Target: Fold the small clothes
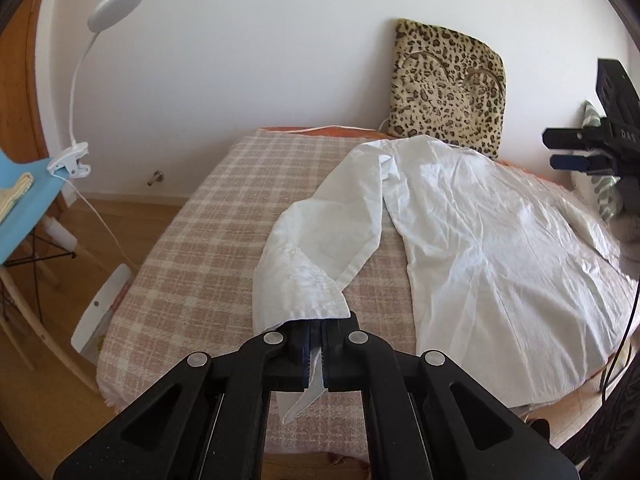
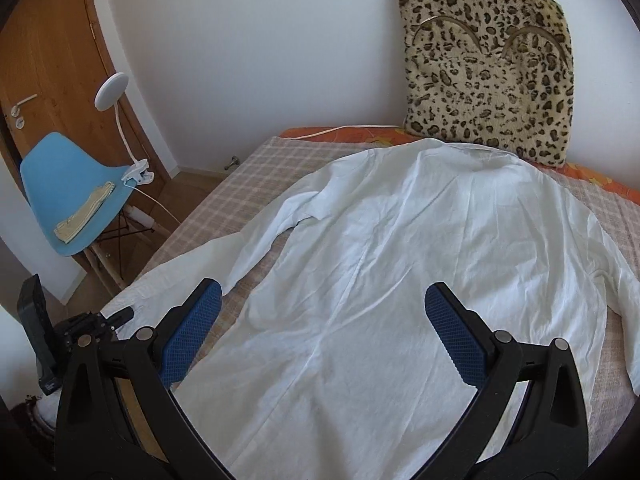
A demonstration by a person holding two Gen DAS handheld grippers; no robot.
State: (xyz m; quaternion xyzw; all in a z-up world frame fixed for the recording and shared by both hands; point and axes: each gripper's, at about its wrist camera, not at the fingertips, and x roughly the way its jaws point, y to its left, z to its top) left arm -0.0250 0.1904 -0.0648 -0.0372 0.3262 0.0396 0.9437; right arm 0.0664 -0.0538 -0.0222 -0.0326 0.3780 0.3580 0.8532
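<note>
A white long-sleeved shirt [image 1: 480, 240] [image 2: 380, 260] lies spread back-up on a checked blanket [image 1: 192, 248] [image 2: 256, 168] over a bed. My left gripper [image 1: 316, 356] is shut on the cuff of the shirt's left sleeve [image 1: 312, 280], which is lifted off the blanket and curls toward the camera. In the right wrist view my right gripper [image 2: 322, 332] stands wide open above the lower part of the shirt, with nothing pressed between its blue pads [image 2: 192, 332]. The left gripper [image 2: 120, 316] also shows at the lower left there, and the right gripper [image 1: 576, 148] shows at the right edge of the left wrist view.
A leopard-print cushion [image 1: 448, 84] [image 2: 488, 68] leans on the white wall at the bed's head. Left of the bed stands a blue chair [image 2: 68, 196] with a folded cloth [image 2: 86, 212] and a clip-on white lamp [image 1: 116, 4] [image 2: 110, 90]. A wooden door [image 2: 48, 64] is behind.
</note>
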